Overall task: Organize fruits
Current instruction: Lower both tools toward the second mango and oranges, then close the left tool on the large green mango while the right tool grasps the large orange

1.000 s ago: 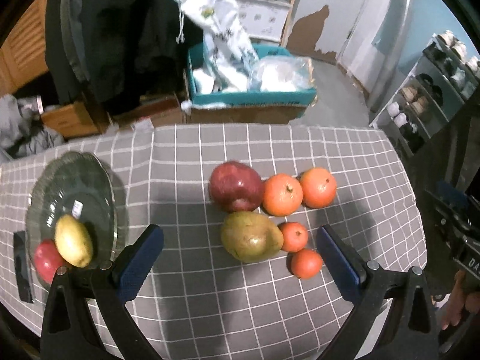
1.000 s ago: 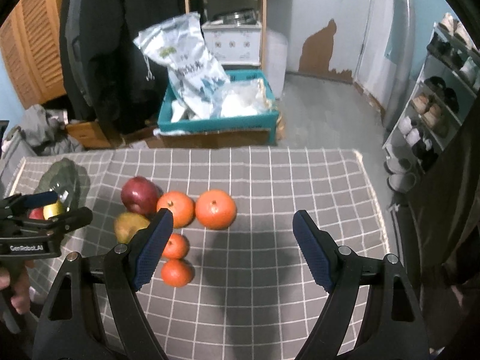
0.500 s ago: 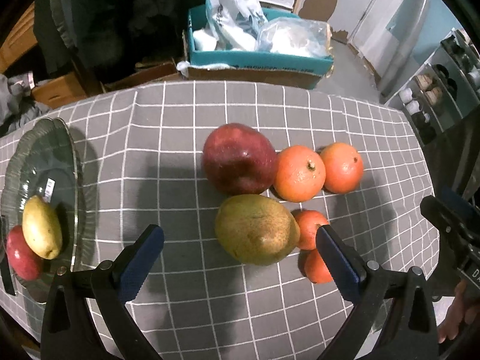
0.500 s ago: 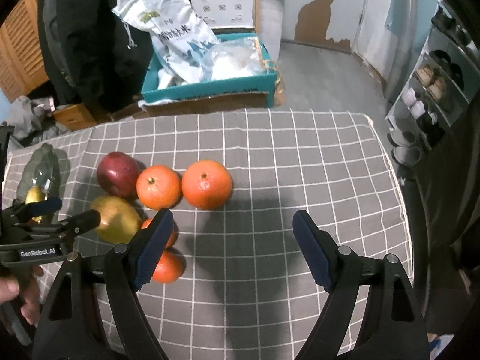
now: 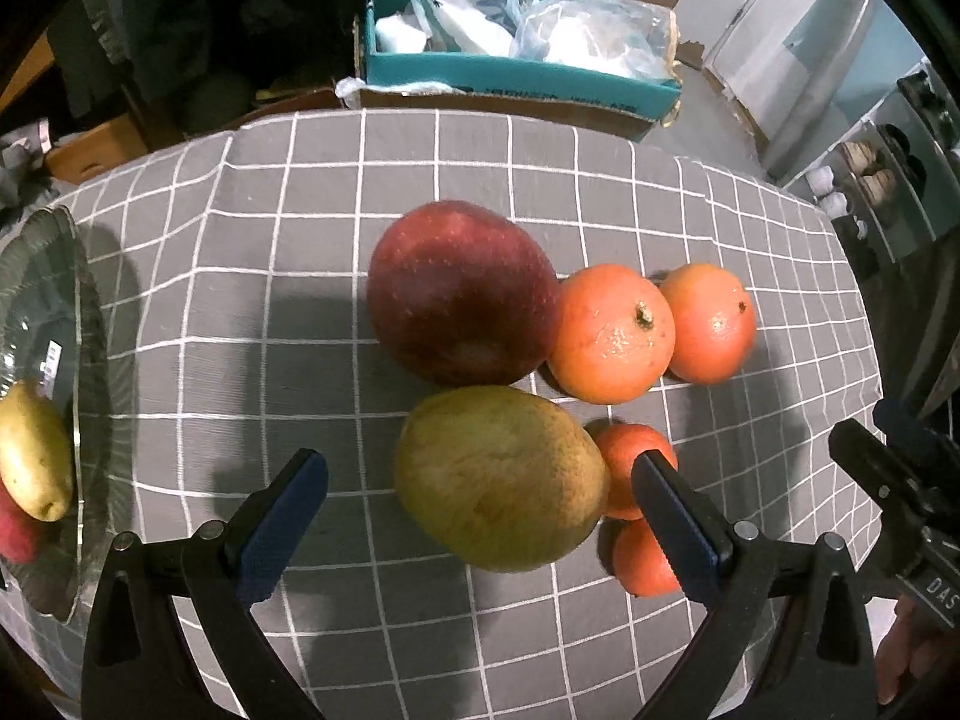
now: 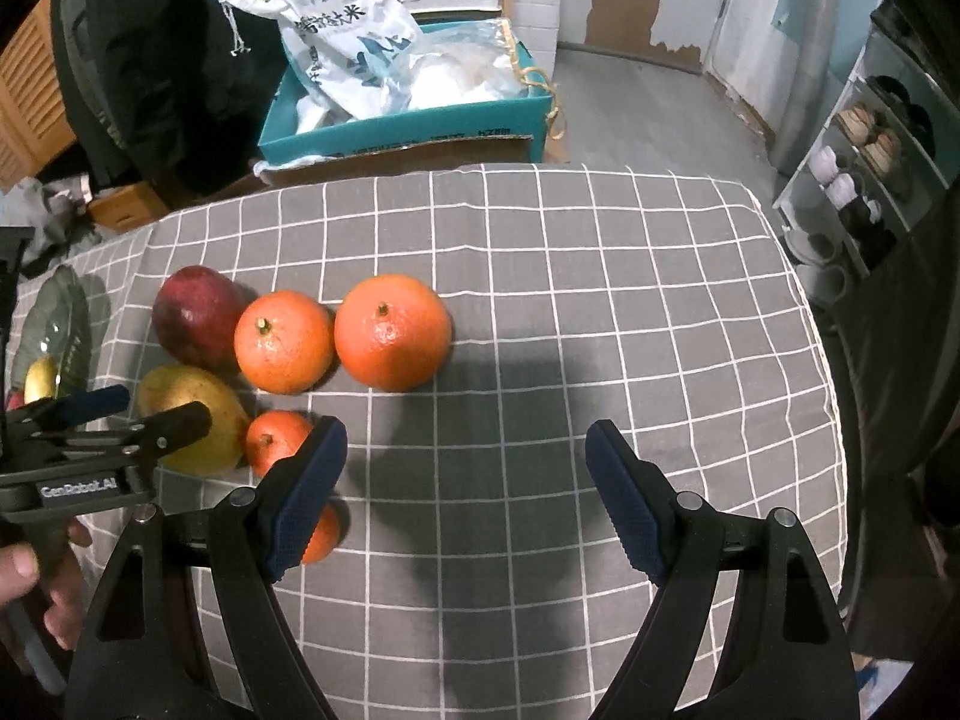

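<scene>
On the grey checked tablecloth [image 5: 240, 312] lie a dark red apple [image 5: 459, 291], a green-yellow pear [image 5: 501, 477], two large oranges [image 5: 612, 333] [image 5: 711, 324] and two small ones [image 5: 633, 468] [image 5: 645, 561]. My left gripper [image 5: 480, 510] is open just above the pear, its pads apart from it on either side. The right gripper [image 6: 465, 495] is open over bare cloth, right of the small oranges [image 6: 276, 441]; its left finger hides part of the nearer one [image 6: 321, 531]. A glass plate [image 5: 66, 324] at the far left holds a yellow fruit [image 5: 33, 450] and a red one [image 5: 15, 531].
Beyond the table's far edge stands a teal box [image 6: 408, 126] with plastic bags. A shoe rack [image 6: 864, 168] is at the right, dark clothing hangs at the back left. A hand [image 6: 36, 576] grips the left tool's handle in the right wrist view.
Both grippers have sunk toward the table and tipped further down, so the fruit looks larger. The pear now sits between the left gripper's fingers. Both stayed open.
</scene>
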Motion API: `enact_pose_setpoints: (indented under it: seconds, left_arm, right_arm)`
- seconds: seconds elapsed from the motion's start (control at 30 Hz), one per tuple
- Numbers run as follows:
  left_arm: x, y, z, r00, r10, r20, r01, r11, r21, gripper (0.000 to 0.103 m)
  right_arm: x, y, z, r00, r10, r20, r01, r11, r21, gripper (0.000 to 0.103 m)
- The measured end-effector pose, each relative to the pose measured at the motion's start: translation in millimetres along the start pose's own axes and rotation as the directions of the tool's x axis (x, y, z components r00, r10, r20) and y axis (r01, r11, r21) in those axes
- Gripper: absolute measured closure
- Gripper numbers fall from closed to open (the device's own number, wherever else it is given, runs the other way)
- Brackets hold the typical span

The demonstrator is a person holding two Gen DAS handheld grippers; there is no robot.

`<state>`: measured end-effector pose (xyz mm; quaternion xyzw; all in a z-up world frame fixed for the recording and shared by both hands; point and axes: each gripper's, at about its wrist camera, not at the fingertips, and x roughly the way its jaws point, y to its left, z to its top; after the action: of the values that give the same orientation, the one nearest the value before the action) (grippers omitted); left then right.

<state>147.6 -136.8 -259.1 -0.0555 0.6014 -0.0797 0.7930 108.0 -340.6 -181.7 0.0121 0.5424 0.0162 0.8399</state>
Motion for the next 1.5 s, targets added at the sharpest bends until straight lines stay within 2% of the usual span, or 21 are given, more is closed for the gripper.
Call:
enact_pose_setpoints:
  seconds: [0.2, 0.43, 0.63, 0.93, 1.1, 1.37, 1.5]
  left_arm:
    - [12.6, 0.2, -2.5, 1.000, -0.012, -0.029, 0.012, 1.000, 0.004, 0.002]
    - [20.1, -0.2, -3.0, 0.994, -0.090, -0.057, 0.090, 0.996, -0.008, 0.022]
    - [18.3, 1.1, -5.4, 0.993, -0.102, -0.052, 0.102, 0.995, -0.001, 0.023]
    - [7.5, 15.3, -6.3, 1.000, -0.018, -0.019, 0.018, 0.999, 0.035, 0.023]
    - [-0.1, 27.7, -3.7, 1.000, 0.010, 0.007, -0.010, 0.999, 0.035, 0.023]
    - [-5.6, 43.3, -0.1, 0.999, 0.027, 0.023, -0.028, 0.999, 0.027, 0.023]
    - [-4.2, 49.0, 1.2, 1.000, 0.020, 0.022, -0.021, 1.000, 0.016, 0.023]
  right_arm:
    - [7.1, -2.5, 1.8, 1.000, 0.003, -0.015, -0.003, 1.000, 0.009, 0.021]
    - [16.2, 0.6, 5.3, 0.999, 0.016, -0.031, -0.015, 1.000, 0.009, 0.021]
    - [31.5, 7.7, 11.7, 0.998, 0.039, -0.048, -0.040, 0.999, -0.017, 0.021]
    - [70.8, 18.3, 20.0, 0.990, 0.099, -0.103, -0.105, 0.993, -0.054, 0.021]
    - [82.9, 26.4, 24.7, 0.989, 0.095, -0.109, -0.105, 0.991, -0.086, 0.021]
    - [95.6, 29.0, 34.8, 0.993, 0.074, -0.097, -0.087, 0.988, -0.127, 0.021]
    - [100.6, 23.4, 39.5, 0.989, 0.112, -0.096, -0.122, 0.987, -0.102, 0.022]
